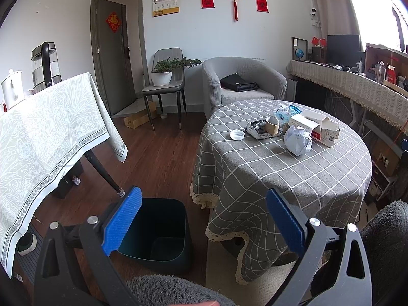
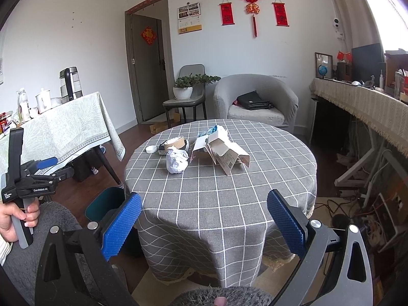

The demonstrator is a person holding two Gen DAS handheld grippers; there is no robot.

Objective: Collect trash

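Trash lies on a round table with a grey checked cloth point(image 1: 293, 178) point(image 2: 221, 193): a crumpled paper ball point(image 1: 297, 139) point(image 2: 176, 160), torn white cartons point(image 1: 317, 127) point(image 2: 224, 153), a tape roll point(image 1: 272, 125) point(image 2: 174, 143), a white lid point(image 1: 237, 135) point(image 2: 151, 149) and a blue wrapper point(image 1: 287, 112) point(image 2: 207, 132). A dark bin point(image 1: 155, 234) point(image 2: 104, 204) stands on the floor left of the table. My left gripper point(image 1: 204, 221) is open and empty, over the bin and the table's edge. My right gripper point(image 2: 204, 223) is open and empty, short of the table's near edge. The left gripper also shows in the right wrist view point(image 2: 48, 164).
A second table with a pale patterned cloth point(image 1: 51, 137) point(image 2: 63, 130) stands at the left, with a kettle point(image 1: 46, 63). A grey armchair point(image 1: 244, 81) point(image 2: 257, 99) and a chair with a potted plant point(image 1: 163, 76) stand behind. A long counter point(image 1: 357, 86) runs along the right.
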